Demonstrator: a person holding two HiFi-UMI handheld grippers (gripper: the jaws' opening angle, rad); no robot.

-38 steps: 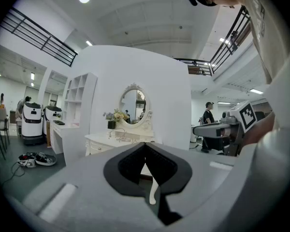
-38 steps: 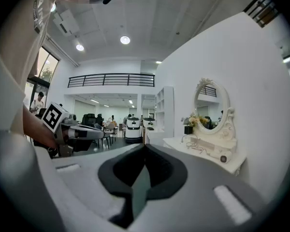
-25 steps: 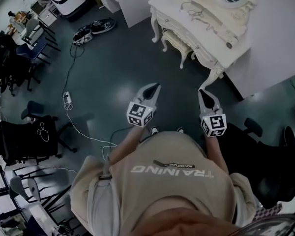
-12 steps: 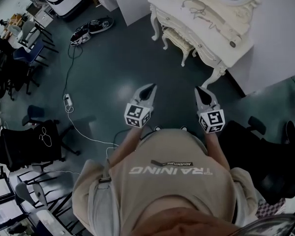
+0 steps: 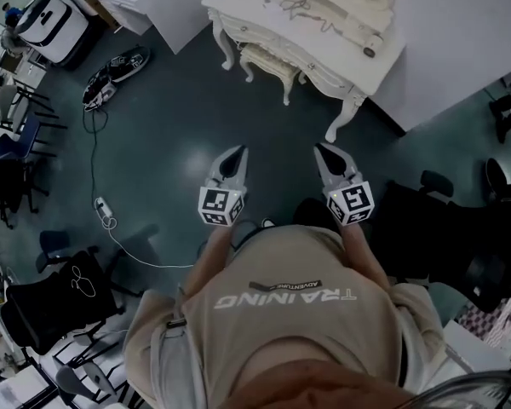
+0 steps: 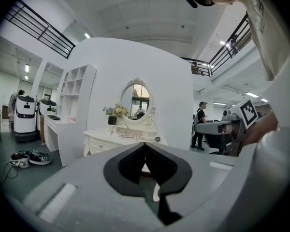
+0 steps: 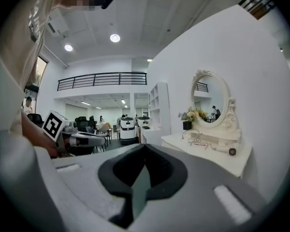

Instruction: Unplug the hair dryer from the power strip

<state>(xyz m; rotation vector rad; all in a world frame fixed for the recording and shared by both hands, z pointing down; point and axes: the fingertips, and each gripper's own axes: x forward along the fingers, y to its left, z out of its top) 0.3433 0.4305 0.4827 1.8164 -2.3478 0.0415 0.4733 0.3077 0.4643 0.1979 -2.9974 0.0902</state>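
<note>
Head view: left tongs (image 5: 235, 152) and right tongs (image 5: 323, 148) both clenched, empty, before the dressing table (image 5: 324, 46).

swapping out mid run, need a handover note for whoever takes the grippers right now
Left gripper: shut, empty, held out in front.
Right gripper: shut, empty, beside it.
Things: hair dryer lies on the white dressing table ahead. A power strip lies on the floor to the left; I cannot tell if the dryer is plugged into it.
Done: nothing yet.
Left: trace the cord, find the plug, pull it out.
</note>
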